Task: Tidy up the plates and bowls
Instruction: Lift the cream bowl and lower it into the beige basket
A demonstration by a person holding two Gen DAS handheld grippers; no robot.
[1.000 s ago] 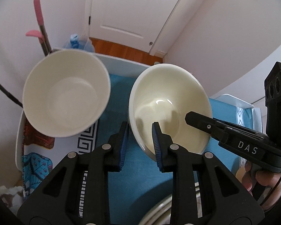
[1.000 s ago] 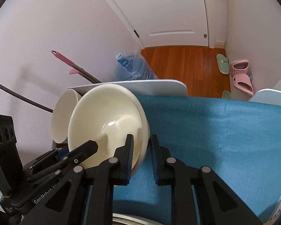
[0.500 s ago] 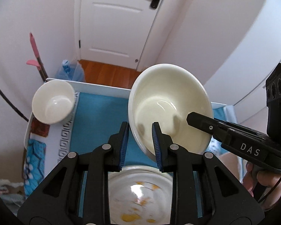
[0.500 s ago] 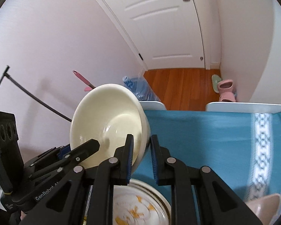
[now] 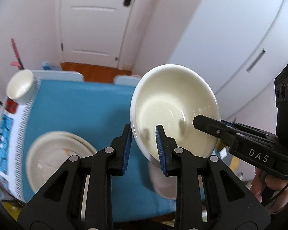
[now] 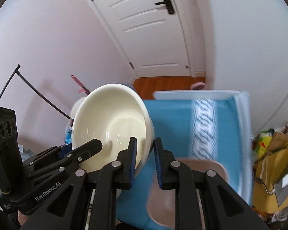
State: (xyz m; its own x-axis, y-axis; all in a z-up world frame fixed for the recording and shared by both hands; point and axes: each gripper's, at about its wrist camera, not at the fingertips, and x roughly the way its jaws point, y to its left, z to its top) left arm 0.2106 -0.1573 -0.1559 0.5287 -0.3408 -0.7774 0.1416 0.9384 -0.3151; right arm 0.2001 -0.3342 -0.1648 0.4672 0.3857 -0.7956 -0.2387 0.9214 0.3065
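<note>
While I hold the load aloft with both tools, the parts read as follows, largest first.

Table: blue cloth [image 5: 82, 111] fills the left view from 9 to 6 o'clock.
Plate stack: cream plates [image 5: 55, 159] lie on the cloth at 8 o'clock, blurred.
Cream bowl: the cream bowl [image 5: 174, 111] hangs tilted above the table at 3 o'clock of centre, glossy, plain, thick-rimmed. I judge it stiff, fairly heavy, slick and breakable; the rim is the only hold, best taken at opposite sides.
Pink dish: a brownish-pink dish [image 6: 184, 191] sits below at 5 o'clock in the right view.
Small bowl: a white bowl [image 5: 20, 87] stands at 10 o'clock, far corner.
Left gripper: my left gripper [image 5: 144, 147] is narrow, pinching the near rim.
Right gripper: my right gripper [image 6: 145, 159] is narrow, clamping the other rim.
</note>
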